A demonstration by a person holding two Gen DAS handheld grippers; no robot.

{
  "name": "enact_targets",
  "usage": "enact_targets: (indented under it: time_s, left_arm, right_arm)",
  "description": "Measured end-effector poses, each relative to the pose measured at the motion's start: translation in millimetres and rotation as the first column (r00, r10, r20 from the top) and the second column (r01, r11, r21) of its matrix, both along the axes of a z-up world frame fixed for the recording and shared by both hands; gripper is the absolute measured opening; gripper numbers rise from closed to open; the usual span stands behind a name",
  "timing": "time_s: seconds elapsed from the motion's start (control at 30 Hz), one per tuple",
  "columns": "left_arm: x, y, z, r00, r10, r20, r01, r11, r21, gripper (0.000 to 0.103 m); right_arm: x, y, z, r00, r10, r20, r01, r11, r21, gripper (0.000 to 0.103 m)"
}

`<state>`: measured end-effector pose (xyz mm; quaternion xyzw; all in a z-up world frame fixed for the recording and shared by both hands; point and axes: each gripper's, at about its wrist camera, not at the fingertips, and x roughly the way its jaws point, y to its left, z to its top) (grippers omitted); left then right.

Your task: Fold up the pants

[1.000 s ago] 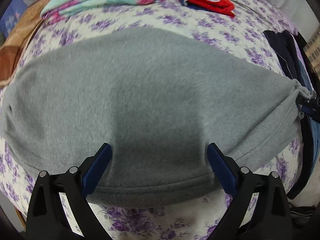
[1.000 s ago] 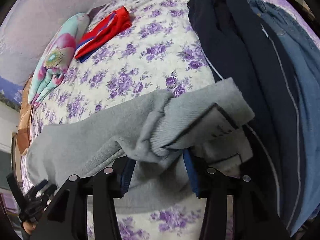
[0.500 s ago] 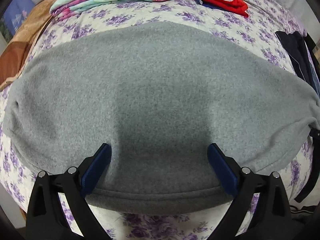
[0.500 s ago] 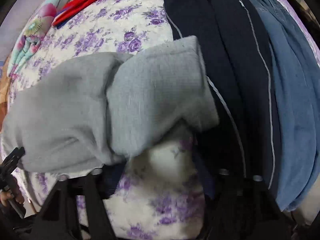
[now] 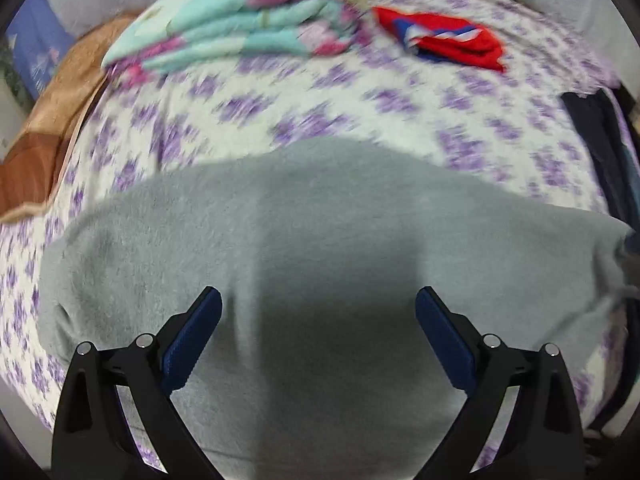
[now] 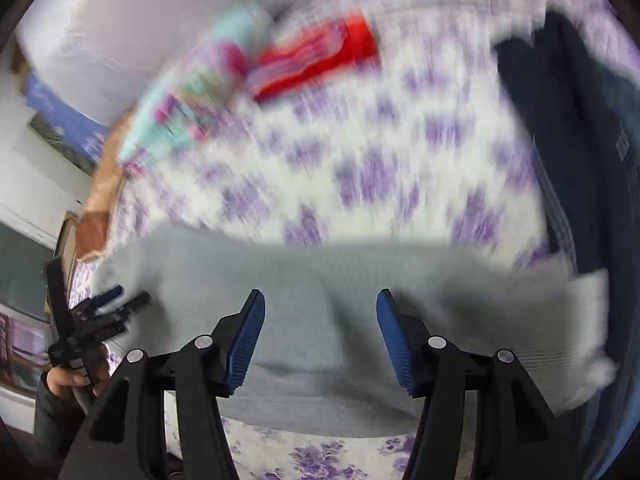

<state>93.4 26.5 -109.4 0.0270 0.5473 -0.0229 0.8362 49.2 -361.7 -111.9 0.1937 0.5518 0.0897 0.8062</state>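
Observation:
Grey fleece pants (image 5: pixel 320 220) lie folded in a long band across the purple-flowered bed sheet (image 5: pixel 360 120). My left gripper (image 5: pixel 318 294) hovers over their near half, jaws wide and open, nothing between the pads. In the right wrist view the pants (image 6: pixel 300 272) stretch left to right, with the ribbed end (image 6: pixel 560 320) lying loose at the right. My right gripper (image 6: pixel 320 294) stands open above the cloth and does not pinch it. The left gripper (image 6: pixel 100 308) and the hand (image 6: pixel 68 380) holding it show at the far left. Both views are motion-blurred.
A folded turquoise-and-pink blanket (image 5: pixel 240 28) and a red, white and blue garment (image 5: pixel 448 40) lie at the far side of the bed. Dark navy and denim clothes (image 6: pixel 580 140) are piled along the right edge. A brown blanket (image 5: pixel 52 120) covers the left corner.
My right gripper opened, let go of the grey ribbed end and drew back; that end now lies flat. My left gripper pulled back, so the pants sit lower in its view.

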Motion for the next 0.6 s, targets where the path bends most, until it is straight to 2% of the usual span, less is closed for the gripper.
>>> enact_targets:
  time_s: [0.07, 0.1, 0.13, 0.17, 0.2, 0.23, 0.27, 0.3, 0.37, 0.47, 0.5, 0.53, 0.6]
  left_arm:
    - [-3.0, 22.0, -18.1, 0.997, 0.065, -0.047, -0.065, 0.998, 0.011, 0.095]
    - [-7.2, 37.8, -27.0, 0.992, 0.111, -0.067, -0.11, 0.994, 0.018, 0.095]
    - [-11.9, 51.8, -30.9, 0.987, 0.145, -0.074, -0.145, 0.989, 0.001, 0.095]
    - [-15.2, 60.2, -30.2, 0.986, 0.154, -0.07, -0.156, 0.987, -0.024, 0.095]
    - [-19.0, 65.5, -26.5, 0.986, 0.159, -0.059, -0.161, 0.986, -0.033, 0.095]
    - [-20.5, 66.2, -23.7, 0.985, 0.163, -0.052, -0.165, 0.986, -0.024, 0.095]
    - [-21.0, 66.0, -18.9, 0.985, 0.17, -0.043, -0.171, 0.985, -0.012, 0.095]
    - [-19.9, 64.9, -15.8, 0.984, 0.173, -0.038, -0.173, 0.985, -0.018, 0.095]
    - [-13.9, 58.3, -7.4, 0.986, 0.165, -0.024, -0.167, 0.984, -0.056, 0.095]
    - [0.2, 45.6, 1.2, 0.99, 0.139, -0.002, -0.139, 0.988, -0.07, 0.095]
    - [6.1, 41.9, 2.9, 0.991, 0.134, 0.004, -0.134, 0.989, -0.062, 0.095]
    - [9.7, 39.9, 2.7, 0.991, 0.134, 0.006, -0.133, 0.989, -0.062, 0.095]
    - [21.2, 40.1, -3.1, 0.987, 0.159, -0.012, -0.16, 0.983, -0.092, 0.095]
  right_arm:
    - [0.8, -23.4, -22.2, 0.996, -0.043, -0.072, 0.039, 0.998, -0.057, 0.048]
    - [-1.6, -37.3, -28.0, 0.992, -0.075, -0.1, 0.069, 0.995, -0.069, 0.03]
    - [-5.2, -49.3, -30.3, 0.988, -0.104, -0.115, 0.099, 0.994, -0.045, 0.021]
    - [-5.1, -55.3, -25.4, 0.982, -0.133, -0.134, 0.129, 0.991, -0.042, 0.022]
    - [-0.7, -51.2, -14.4, 0.985, -0.125, -0.117, 0.12, 0.991, -0.054, 0.032]
    - [7.3, -39.1, 0.9, 0.994, -0.084, -0.065, 0.08, 0.994, -0.068, 0.054]
    - [10.2, -26.1, 12.2, 0.999, -0.041, -0.017, 0.039, 0.997, -0.068, 0.066]
    - [21.1, -3.4, 27.3, 0.998, 0.031, 0.054, -0.028, 0.998, -0.055, 0.071]
    - [46.9, 39.1, 40.1, 0.98, 0.158, 0.12, -0.153, 0.987, -0.049, 0.071]
    - [94.5, 109.5, 37.7, 0.941, 0.311, 0.132, -0.311, 0.95, -0.028, 0.071]
    - [101.4, 124.5, 36.4, 0.929, 0.343, 0.138, -0.344, 0.939, -0.01, 0.065]
    - [115.1, 145.4, 35.2, 0.914, 0.379, 0.145, -0.385, 0.923, 0.013, 0.055]
    - [140.4, 192.2, 24.1, 0.884, 0.449, 0.129, -0.46, 0.885, 0.071, 0.045]
